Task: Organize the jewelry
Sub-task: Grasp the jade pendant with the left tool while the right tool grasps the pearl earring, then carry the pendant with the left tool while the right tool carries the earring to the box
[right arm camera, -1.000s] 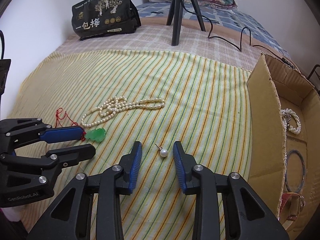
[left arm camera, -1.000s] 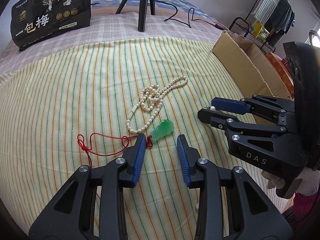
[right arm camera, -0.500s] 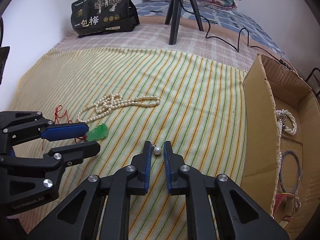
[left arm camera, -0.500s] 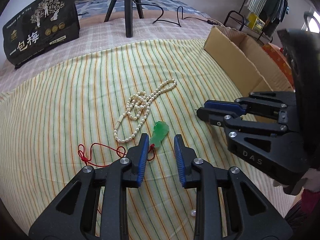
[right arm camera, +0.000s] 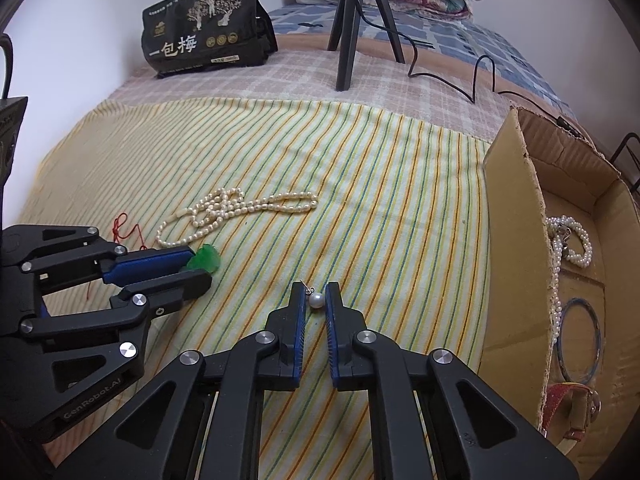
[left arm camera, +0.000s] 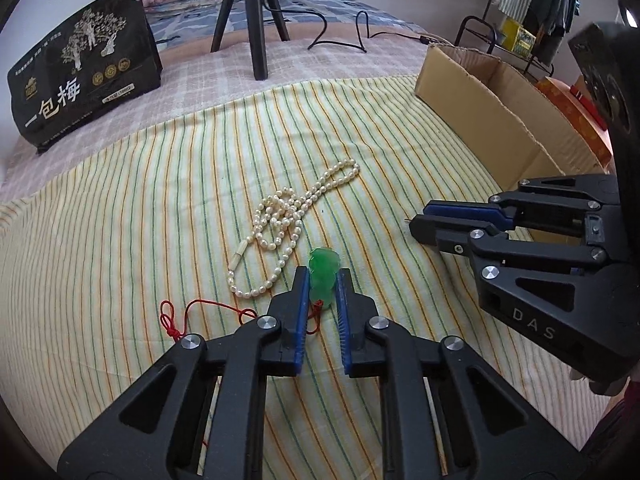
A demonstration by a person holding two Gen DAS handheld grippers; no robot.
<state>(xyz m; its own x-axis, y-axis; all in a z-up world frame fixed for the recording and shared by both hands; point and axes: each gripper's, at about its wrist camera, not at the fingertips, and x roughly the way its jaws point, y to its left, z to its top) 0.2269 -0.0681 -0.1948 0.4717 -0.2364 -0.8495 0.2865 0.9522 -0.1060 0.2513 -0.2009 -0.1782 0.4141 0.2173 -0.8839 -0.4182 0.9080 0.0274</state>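
Observation:
My left gripper [left arm camera: 322, 280] is shut on a green jade pendant [left arm camera: 323, 276] whose red cord [left arm camera: 188, 314] trails left on the striped cloth; the pendant also shows in the right wrist view [right arm camera: 205, 258]. My right gripper [right arm camera: 316, 295] is shut on a pearl stud earring [right arm camera: 316, 300], just above the cloth. In the left wrist view the right gripper [left arm camera: 420, 222] stands to the right, closed. A pearl necklace [left arm camera: 288, 224] lies loose on the cloth beyond both grippers, also seen in the right wrist view [right arm camera: 236, 212].
A cardboard box [right arm camera: 516, 216] stands at the right, holding a pearl bracelet [right arm camera: 572, 240], a blue bangle [right arm camera: 580, 344] and a red strap item [right arm camera: 576, 412]. A black bag [right arm camera: 204, 28] and a tripod [right arm camera: 352, 20] stand at the back of the bed.
Both grippers closed: the left onto the jade pendant, the right onto the pearl earring. The left gripper moved forward over the pendant.

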